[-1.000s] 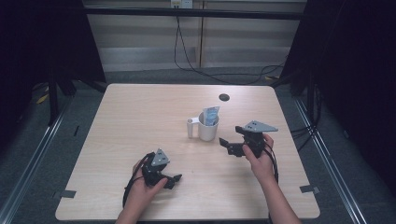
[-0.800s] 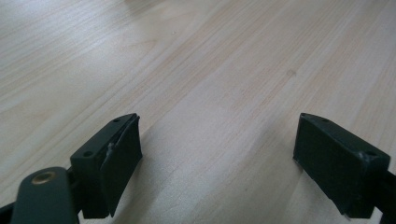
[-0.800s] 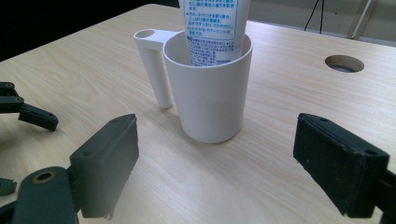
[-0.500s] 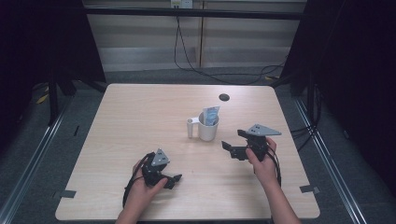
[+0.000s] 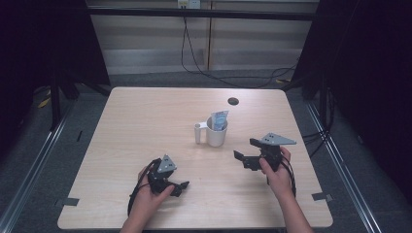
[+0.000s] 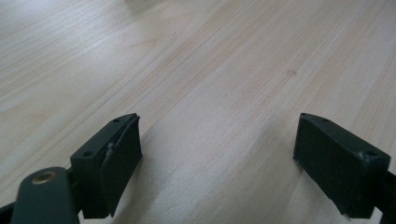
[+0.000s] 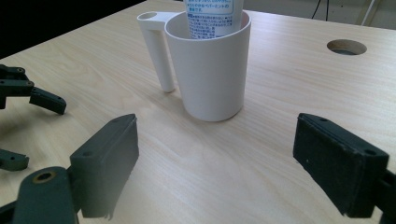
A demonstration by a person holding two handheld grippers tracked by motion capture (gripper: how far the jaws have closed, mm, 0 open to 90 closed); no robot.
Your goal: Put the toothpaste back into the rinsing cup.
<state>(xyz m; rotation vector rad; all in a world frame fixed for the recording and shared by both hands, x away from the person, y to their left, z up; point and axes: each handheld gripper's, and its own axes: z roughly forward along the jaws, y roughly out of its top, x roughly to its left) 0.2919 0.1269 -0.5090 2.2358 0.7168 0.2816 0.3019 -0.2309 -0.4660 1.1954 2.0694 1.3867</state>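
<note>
A white cup (image 5: 215,136) with a side handle stands upright right of the table's middle, and a blue-and-white tube (image 5: 219,119) sticks out of it. My right gripper (image 5: 246,150) hovers open just right of the cup, nearer the person, jaws pointing at it. In the right gripper view the cup (image 7: 212,70) and tube (image 7: 210,16) stand a short way beyond the right gripper (image 7: 215,154), which holds nothing. My left gripper (image 5: 180,187) is low at the front left, open. In its own view the left gripper (image 6: 217,140) spans bare wood.
The light wooden table (image 5: 145,126) has a round cable hole (image 5: 233,101) behind the cup, which appears as the hole (image 7: 345,46) in the right gripper view. Black curtains and metal rails flank the table. Cables run along the floor behind it.
My right gripper has drawn back a little from the cup toward the near edge. The left gripper, cup and tube have stayed put.
</note>
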